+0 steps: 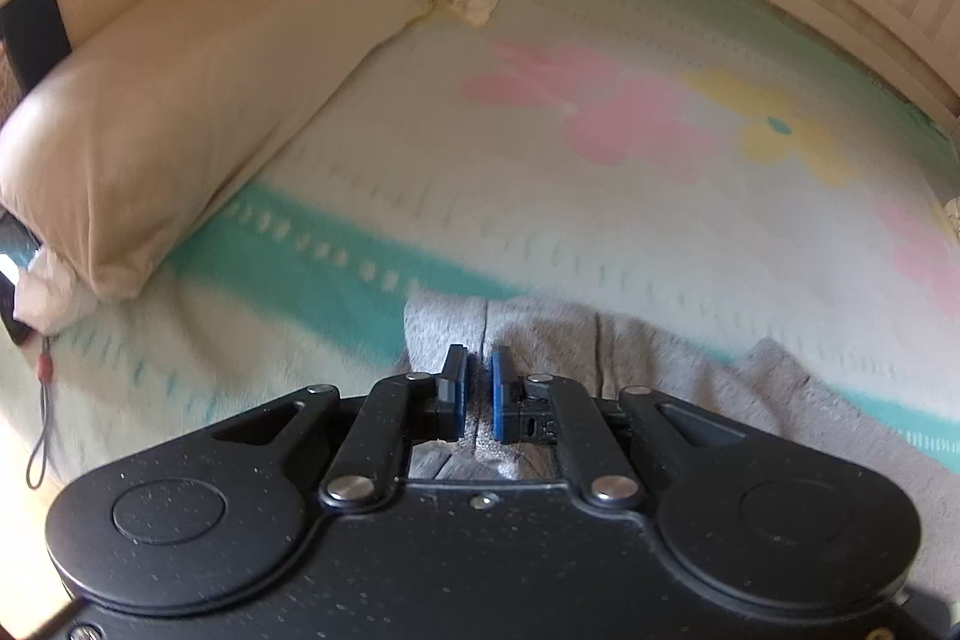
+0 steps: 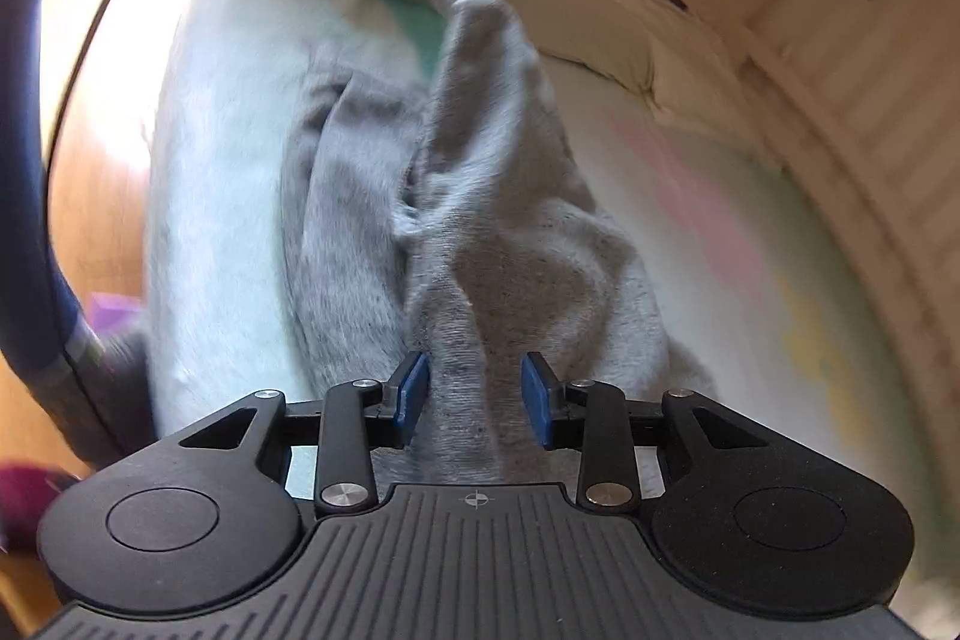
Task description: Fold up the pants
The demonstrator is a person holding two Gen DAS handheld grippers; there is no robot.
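left gripper (image 1: 479, 388) | we keep the 2 blue pads nearly together, a thin fold of grey cloth pinched between them || right gripper (image 2: 475, 397) | our 2 pads stand wider apart, thick grey cloth bunched between

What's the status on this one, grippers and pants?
Left gripper shut on pants. Right gripper wider, bunched pants between fingers, grip unclear. Pillow off to the side, apart from pants.
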